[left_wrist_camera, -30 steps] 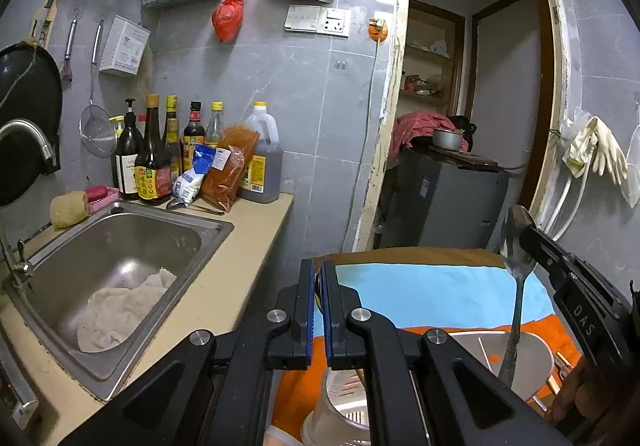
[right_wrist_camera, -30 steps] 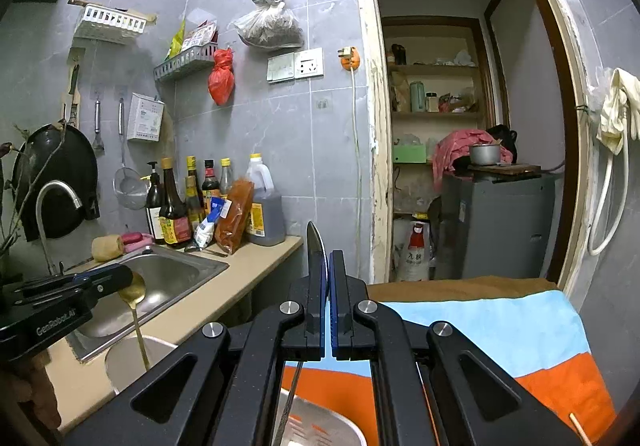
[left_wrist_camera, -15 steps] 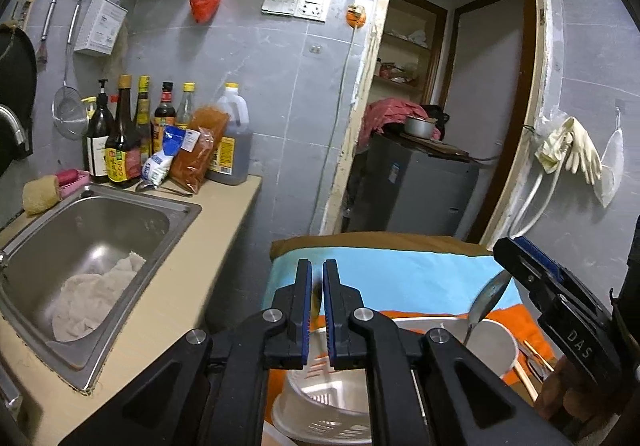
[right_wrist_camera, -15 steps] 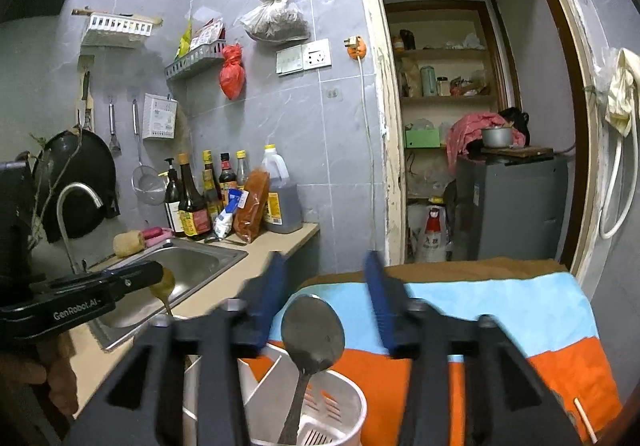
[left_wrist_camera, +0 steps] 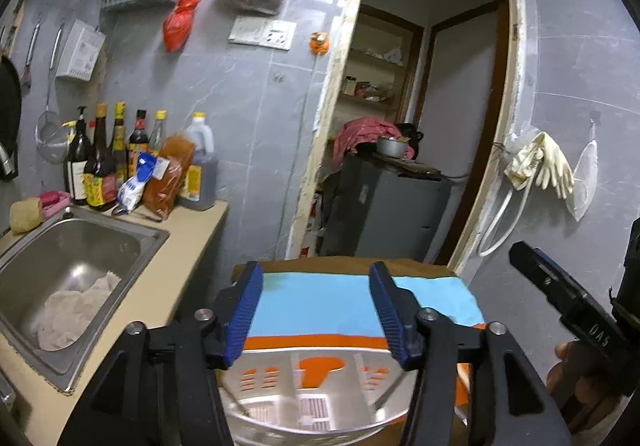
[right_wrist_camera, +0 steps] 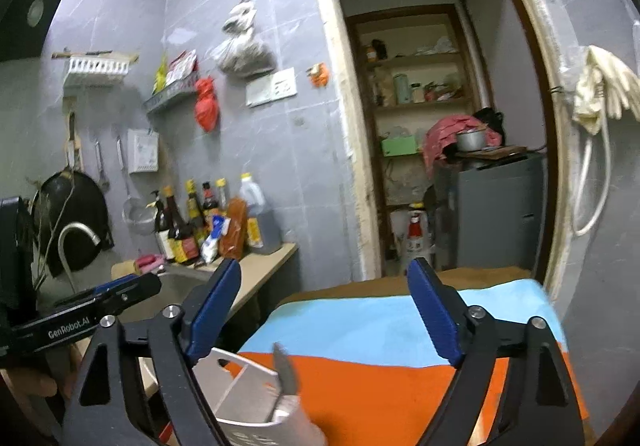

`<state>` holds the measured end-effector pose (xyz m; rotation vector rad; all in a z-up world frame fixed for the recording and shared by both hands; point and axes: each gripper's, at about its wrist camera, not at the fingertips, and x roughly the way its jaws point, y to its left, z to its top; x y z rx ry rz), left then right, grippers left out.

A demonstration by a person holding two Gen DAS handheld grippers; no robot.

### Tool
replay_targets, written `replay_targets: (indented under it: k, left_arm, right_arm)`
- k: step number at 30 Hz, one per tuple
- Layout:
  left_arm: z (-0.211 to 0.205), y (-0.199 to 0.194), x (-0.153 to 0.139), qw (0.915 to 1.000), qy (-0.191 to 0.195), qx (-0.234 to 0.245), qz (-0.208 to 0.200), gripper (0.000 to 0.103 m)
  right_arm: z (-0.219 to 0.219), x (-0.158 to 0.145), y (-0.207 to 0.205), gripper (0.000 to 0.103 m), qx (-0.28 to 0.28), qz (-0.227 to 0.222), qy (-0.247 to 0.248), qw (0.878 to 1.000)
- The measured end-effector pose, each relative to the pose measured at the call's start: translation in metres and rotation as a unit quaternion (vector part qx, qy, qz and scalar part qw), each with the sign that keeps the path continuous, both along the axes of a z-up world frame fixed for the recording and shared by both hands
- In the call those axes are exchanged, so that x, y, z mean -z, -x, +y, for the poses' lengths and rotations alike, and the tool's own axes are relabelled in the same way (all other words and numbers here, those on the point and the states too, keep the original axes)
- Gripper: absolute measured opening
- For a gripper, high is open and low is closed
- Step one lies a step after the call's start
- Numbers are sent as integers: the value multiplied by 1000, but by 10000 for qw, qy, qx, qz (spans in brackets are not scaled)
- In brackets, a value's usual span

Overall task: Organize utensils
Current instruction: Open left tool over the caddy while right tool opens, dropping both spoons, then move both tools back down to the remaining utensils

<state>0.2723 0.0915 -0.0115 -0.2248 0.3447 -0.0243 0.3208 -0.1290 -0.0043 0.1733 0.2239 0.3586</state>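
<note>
Left wrist view: hand-held gripper [left_wrist_camera: 316,310] opening above caddy rim [left_wrist_camera: 316,354].

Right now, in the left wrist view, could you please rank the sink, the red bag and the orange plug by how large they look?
1. Sink, though it is nearest the camera.
2. Red bag.
3. Orange plug.

I am holding my left gripper [left_wrist_camera: 316,306] tilted a little downward, its blue-padded jaws opening with nothing pressed between them. My right gripper [right_wrist_camera: 326,306] is pointing nearly level, jaws opening wide and gripping nothing. My right hand [left_wrist_camera: 576,378] is wrapping its black handle at the frame's edge.
</note>
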Motion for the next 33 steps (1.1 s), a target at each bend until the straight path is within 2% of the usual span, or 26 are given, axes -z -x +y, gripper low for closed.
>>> replay_targets:
  k: [2, 4, 6, 8, 11, 17, 21, 28, 33]
  left_arm:
    - [-12, 1, -5, 9999, 24, 57, -123, 65]
    - [-25, 2, -11, 9997, 42, 94, -232, 73]
    - [-38, 6, -15, 9993, 60, 80, -372, 85]
    - [-50, 9, -20, 9986, 115, 33, -518, 102]
    - [-67, 11, -25, 9977, 177, 23, -653, 103]
    - [-114, 15, -27, 9973, -173, 137, -707, 103]
    - [-138, 18, -22, 9974, -189, 183, -670, 103]
    - [-176, 26, -8, 9985, -407, 68, -355, 103]
    - [-190, 26, 6, 9985, -544, 71, 65, 103]
  right_arm:
    - [-18, -7, 6, 94, 117, -94, -15, 9999]
    - [-34, -15, 10, 98, 207, -174, -22, 9996]
    - [-54, -21, 15, 99, 318, -245, 0, 9992]
    - [-70, -26, 19, 101, 372, -318, 32, 9988]
    - [-94, -30, 26, 101, 481, -416, 59, 9980]
    - [-143, -32, 39, 101, 735, -485, 109, 9961]
    - [-167, -30, 44, 101, 823, -486, 135, 9953]
    - [-202, -16, 45, 101, 861, -330, 202, 9955]
    - [-218, 3, 38, 101, 751, -33, 398, 9964]
